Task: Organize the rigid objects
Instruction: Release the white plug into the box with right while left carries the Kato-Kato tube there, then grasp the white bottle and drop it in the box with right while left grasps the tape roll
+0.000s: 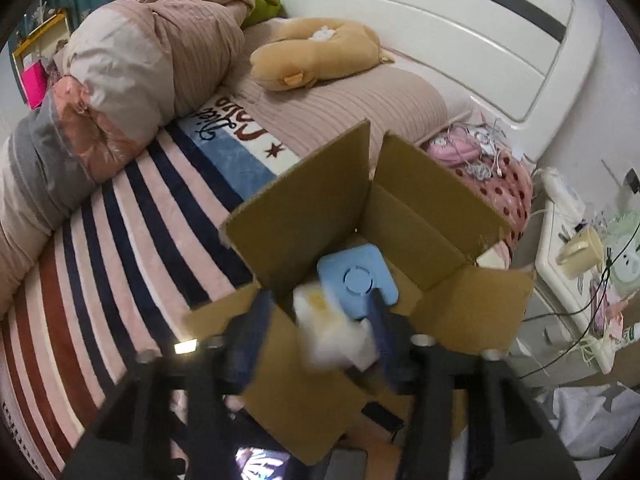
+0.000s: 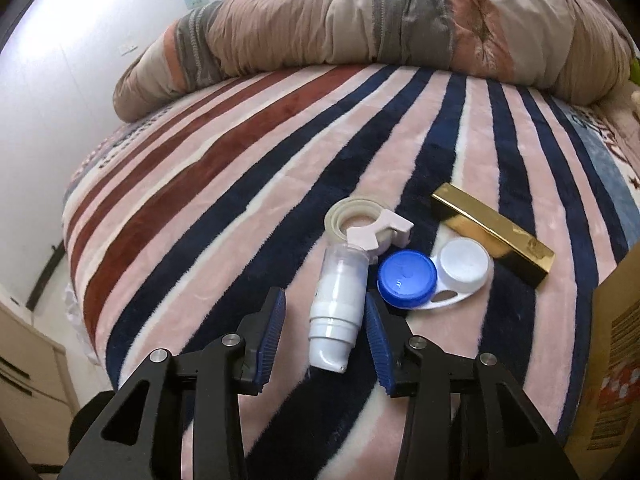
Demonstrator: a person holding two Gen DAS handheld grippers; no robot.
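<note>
In the left wrist view an open cardboard box (image 1: 420, 216) stands on the striped bed, with a light blue square object (image 1: 358, 276) inside. My left gripper (image 1: 320, 320) is over the box opening; its jaws stand wide apart and a blurred white-and-yellow object (image 1: 332, 328) is between them, seemingly loose. In the right wrist view my right gripper (image 2: 325, 324) is open, its blue pads on either side of a white pump bottle (image 2: 340, 304) lying on the blanket. Beyond it lie a tape dispenser (image 2: 366, 224), a contact lens case (image 2: 432, 276) and a gold rectangular box (image 2: 494, 234).
A bunched duvet (image 2: 380, 24) lies along the far side of the bed. A plush toy (image 1: 316, 56) rests on the pillows by the white headboard (image 1: 460, 32). A cluttered nightstand (image 1: 580, 268) stands right of the bed. The cardboard box's wall (image 2: 616, 360) is at the right edge.
</note>
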